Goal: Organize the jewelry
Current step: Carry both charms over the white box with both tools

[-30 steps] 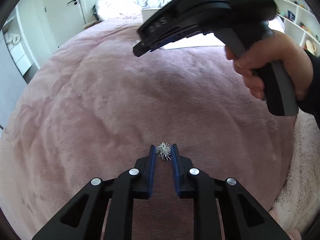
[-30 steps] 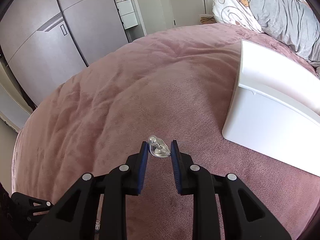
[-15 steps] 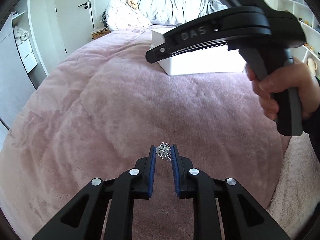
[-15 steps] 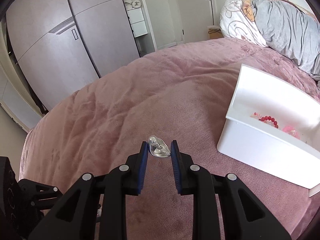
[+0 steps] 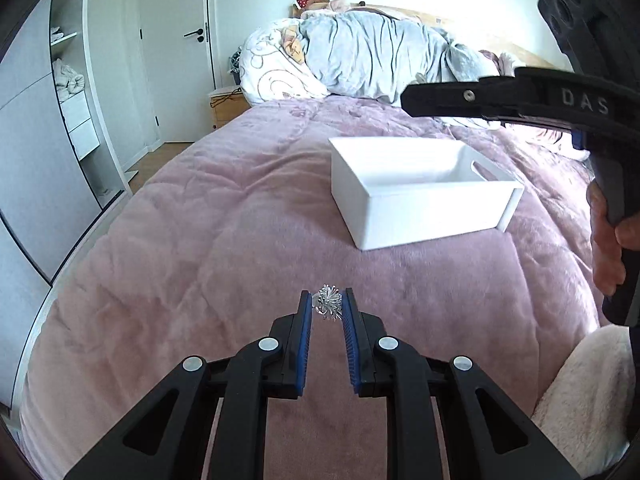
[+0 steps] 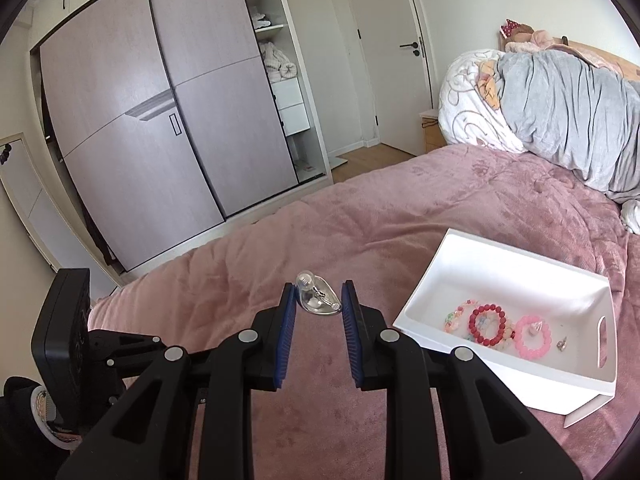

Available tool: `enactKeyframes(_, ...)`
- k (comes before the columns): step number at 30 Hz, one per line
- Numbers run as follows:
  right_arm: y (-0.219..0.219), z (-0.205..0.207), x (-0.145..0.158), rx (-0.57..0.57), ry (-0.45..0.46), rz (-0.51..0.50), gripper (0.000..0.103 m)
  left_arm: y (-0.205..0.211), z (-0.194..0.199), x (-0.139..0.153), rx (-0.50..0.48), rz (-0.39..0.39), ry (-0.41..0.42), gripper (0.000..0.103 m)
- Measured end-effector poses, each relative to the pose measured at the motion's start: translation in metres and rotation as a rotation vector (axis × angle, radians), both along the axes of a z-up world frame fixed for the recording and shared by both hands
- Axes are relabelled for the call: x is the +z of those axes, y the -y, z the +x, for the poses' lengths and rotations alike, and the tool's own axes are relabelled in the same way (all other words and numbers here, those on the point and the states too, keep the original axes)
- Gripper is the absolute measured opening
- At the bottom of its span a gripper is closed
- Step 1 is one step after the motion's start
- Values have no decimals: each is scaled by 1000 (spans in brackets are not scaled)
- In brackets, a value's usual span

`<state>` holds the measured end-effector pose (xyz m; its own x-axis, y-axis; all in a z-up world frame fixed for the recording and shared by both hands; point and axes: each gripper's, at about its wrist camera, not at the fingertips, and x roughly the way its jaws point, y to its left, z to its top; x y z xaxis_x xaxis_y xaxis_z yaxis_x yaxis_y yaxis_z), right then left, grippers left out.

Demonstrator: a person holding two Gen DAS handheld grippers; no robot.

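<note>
My left gripper (image 5: 326,307) is shut on a small spiky silver ornament (image 5: 328,305), held above the pink bedspread. My right gripper (image 6: 318,305) is shut on a clear silver heart-shaped piece (image 6: 316,300), held in the air left of the white box (image 6: 560,272). The box holds a red bead bracelet (image 6: 489,316), a pink bracelet (image 6: 534,342), a pastel bracelet (image 6: 456,318) and a small silver piece (image 6: 562,345). In the left wrist view the box (image 5: 424,208) stands ahead and to the right, and the right gripper's body (image 5: 520,98) hangs above it.
A pink bedspread (image 5: 240,248) covers the bed. A grey and white duvet (image 5: 360,56) is heaped at the far end. A cream fluffy blanket (image 5: 580,400) lies at the near right. A wardrobe (image 6: 160,128) and a door (image 6: 384,52) stand beyond the bed's left side.
Both grippers have risen and tilted up, each still holding its piece. The white box has come into fuller view, and its inside now shows in the right wrist view.
</note>
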<state>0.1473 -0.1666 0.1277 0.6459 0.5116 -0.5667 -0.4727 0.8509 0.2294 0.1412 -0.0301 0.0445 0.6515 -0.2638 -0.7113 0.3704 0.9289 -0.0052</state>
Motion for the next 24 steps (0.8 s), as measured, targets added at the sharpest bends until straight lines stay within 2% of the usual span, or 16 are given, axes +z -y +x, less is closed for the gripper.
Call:
enactKeyframes(6,28,-4,28,-6,28,33,24,25,17,41,-17,17,65,20)
enactKeyframes(11,51,-6,46,-28,64,12,24,50,32,69,-31,23,105,20)
enactKeyframes(18,97,-4,56,-94,81,-4,24,92,60,91,-42,7,127,21)
enactKeyframes(24,142,2,57,-160,84,10,24,124,83,95,-44,-34,115,21)
